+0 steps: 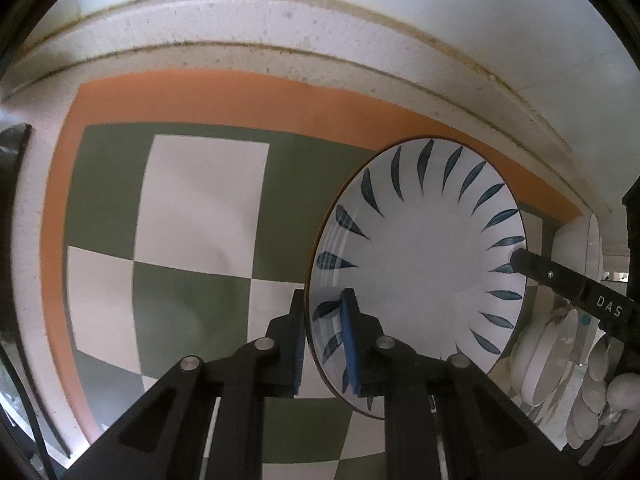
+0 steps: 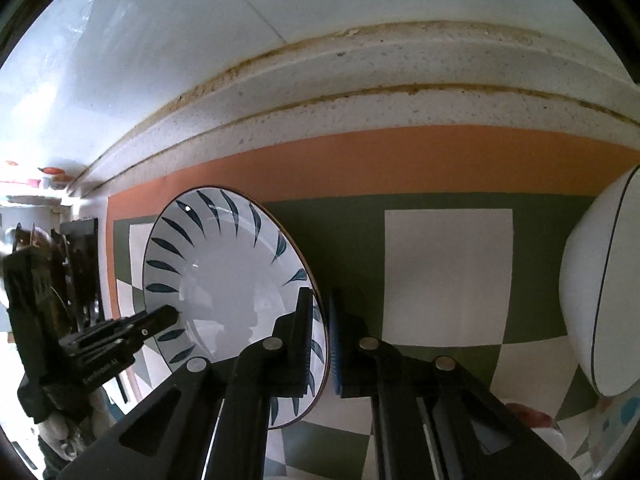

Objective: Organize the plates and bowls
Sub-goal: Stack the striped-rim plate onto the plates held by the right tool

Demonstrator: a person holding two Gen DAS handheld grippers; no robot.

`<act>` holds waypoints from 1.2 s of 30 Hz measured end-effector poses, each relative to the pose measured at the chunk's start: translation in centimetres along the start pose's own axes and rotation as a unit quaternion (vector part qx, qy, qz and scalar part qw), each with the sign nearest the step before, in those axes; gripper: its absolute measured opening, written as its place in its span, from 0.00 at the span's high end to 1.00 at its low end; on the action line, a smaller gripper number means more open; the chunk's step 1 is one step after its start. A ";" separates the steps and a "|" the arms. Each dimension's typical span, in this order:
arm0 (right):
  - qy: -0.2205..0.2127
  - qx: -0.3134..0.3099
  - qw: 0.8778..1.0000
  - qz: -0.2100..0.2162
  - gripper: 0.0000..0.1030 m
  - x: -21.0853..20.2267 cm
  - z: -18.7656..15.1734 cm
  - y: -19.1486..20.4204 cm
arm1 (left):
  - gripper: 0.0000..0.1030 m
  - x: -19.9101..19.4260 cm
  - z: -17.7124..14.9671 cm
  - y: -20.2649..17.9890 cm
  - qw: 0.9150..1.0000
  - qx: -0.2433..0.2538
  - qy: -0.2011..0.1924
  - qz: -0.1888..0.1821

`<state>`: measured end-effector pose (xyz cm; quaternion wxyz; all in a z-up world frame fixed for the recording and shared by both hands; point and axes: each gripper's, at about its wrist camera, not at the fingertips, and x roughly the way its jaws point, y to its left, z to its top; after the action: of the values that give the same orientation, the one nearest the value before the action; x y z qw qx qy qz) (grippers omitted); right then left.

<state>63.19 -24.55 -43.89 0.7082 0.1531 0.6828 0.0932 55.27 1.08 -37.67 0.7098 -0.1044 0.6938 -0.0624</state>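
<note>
Plate: a white plate (image 1: 420,256) with dark blue leaf strokes round its rim, held by both grippers at once, over the checked mat
Left gripper: the left gripper (image 1: 322,344) has its jaws clenched on the plate's near-left rim, one blue pad on the inner face, the other behind the rim
Right gripper: the right gripper (image 2: 320,344) grasps the opposite rim the same way, the rim pinched between its blue pads; in the left wrist view its black finger shows at the plate's right edge
Mat: a mat (image 1: 204,208) of green and white squares with an orange border lies on the pale speckled tabletop (image 1: 248,28), which runs to a stained raised ledge at the far side
Bowl: a white bowl (image 2: 600,292) with a thin dark rim line stands on edge at the right of the mat, apart from the plate
Other crockery: more white pieces (image 1: 560,364) stacked on edge just right of the plate; what holds them I cannot tell
</note>
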 end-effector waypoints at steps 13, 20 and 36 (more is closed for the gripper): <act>-0.040 -0.011 0.999 0.022 0.92 -7.5 -4.5 0.6 | 0.86 -5.8 -4.3 -4.0 0.999 0.034 -0.036 -0.004; -0.050 -0.021 0.998 0.026 0.92 -11.1 -10.6 -0.3 | 0.86 -7.9 -8.6 -6.0 0.997 0.060 -0.041 -0.008; -0.054 0.014 0.998 0.032 0.92 -13.6 -22.8 -5.5 | 0.86 -6.9 -17.1 -10.6 0.993 0.121 -0.014 -0.001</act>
<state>39.41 -32.35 -33.48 0.7385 0.1899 0.6395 0.0982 38.58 -8.60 -28.74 0.7269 -0.0195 0.6710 -0.1449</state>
